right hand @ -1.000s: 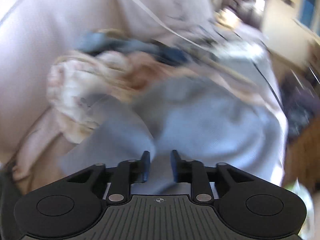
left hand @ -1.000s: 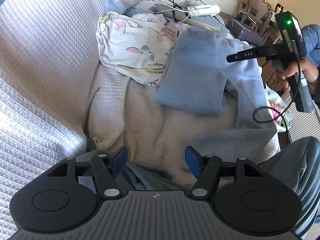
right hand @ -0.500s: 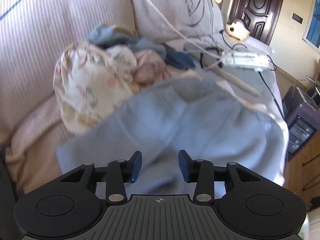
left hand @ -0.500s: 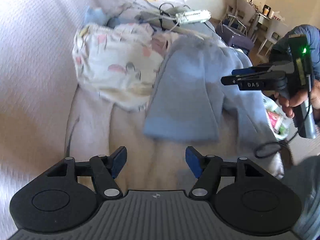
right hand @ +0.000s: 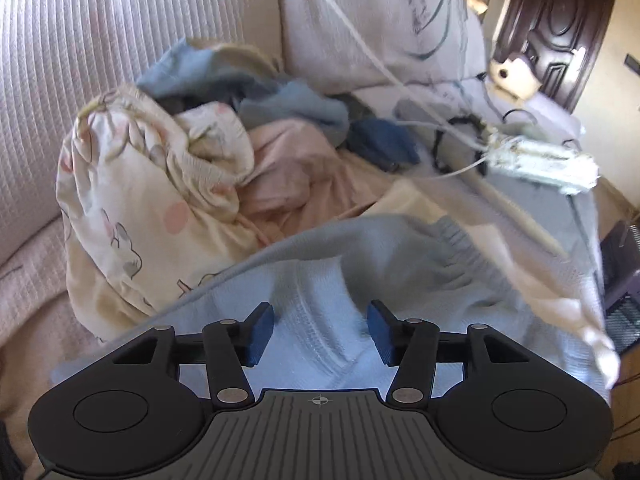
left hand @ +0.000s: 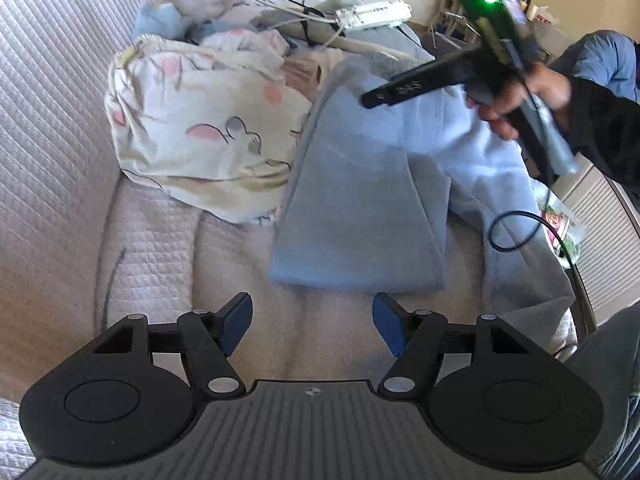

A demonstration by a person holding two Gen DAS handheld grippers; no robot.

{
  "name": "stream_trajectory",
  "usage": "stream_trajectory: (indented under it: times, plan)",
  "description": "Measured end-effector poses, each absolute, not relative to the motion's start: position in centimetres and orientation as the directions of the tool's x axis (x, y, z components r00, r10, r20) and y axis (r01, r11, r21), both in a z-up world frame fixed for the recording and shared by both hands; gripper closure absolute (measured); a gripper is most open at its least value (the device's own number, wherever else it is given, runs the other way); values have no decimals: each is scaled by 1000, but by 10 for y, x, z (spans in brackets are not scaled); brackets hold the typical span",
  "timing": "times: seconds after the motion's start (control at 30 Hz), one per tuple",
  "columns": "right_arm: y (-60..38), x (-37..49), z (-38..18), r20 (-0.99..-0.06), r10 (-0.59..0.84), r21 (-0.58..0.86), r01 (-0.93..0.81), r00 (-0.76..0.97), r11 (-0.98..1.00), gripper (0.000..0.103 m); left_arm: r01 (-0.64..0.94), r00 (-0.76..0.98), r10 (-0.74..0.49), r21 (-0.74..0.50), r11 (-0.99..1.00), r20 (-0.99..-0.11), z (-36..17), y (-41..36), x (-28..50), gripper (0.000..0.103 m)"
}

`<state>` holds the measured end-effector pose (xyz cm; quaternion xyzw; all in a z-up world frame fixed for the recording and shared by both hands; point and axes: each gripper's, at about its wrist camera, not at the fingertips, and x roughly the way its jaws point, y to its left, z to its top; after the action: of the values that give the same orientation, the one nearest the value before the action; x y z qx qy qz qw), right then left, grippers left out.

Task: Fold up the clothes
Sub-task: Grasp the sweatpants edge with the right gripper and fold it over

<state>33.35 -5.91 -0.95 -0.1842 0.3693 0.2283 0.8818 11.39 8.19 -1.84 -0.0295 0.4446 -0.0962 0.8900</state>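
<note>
No containers seen. Light-blue garment [left hand: 360,208] laid on sofa [left hand: 52,120] beside printed clothes pile [left hand: 200,128], long axis running away from camera. Left gripper [left hand: 312,330] held wide, empty. Right gripper [right hand: 320,336] jaws opening, nothing gripped, above garment.

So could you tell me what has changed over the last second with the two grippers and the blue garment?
The right gripper had its jaws nearly shut low over the light blue garment; they are now opening, nothing pinched between them. The left gripper stayed open and empty, edging over the sofa cover. The patterned bundle looks unchanged.
</note>
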Motion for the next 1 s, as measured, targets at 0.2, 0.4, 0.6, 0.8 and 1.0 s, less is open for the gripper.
stream_trajectory:
  times: [0.2,0.4,0.6,0.8,1.0]
  plan:
    - [-62,333,-9,-749,258,-135,-522,611,842,91,145,563,-223,-171,975,-796,-28,88,114,39]
    - [-89,337,40,-638,242,-164,-437,731,884,91,146,538,-235,-186,972,-810,-36,87,120,39]
    - [-98,374,38,-622,165,-182,-347,765,920,91,185,544,-272,-203,962,-794,-30,71,126,39]
    - [-99,398,11,-640,102,-166,-267,762,949,55,170,536,-262,-202,965,-803,-29,73,121,39]
    - [-114,381,23,-618,63,-211,-243,784,947,36,142,511,-252,-208,968,-822,-34,81,110,39]
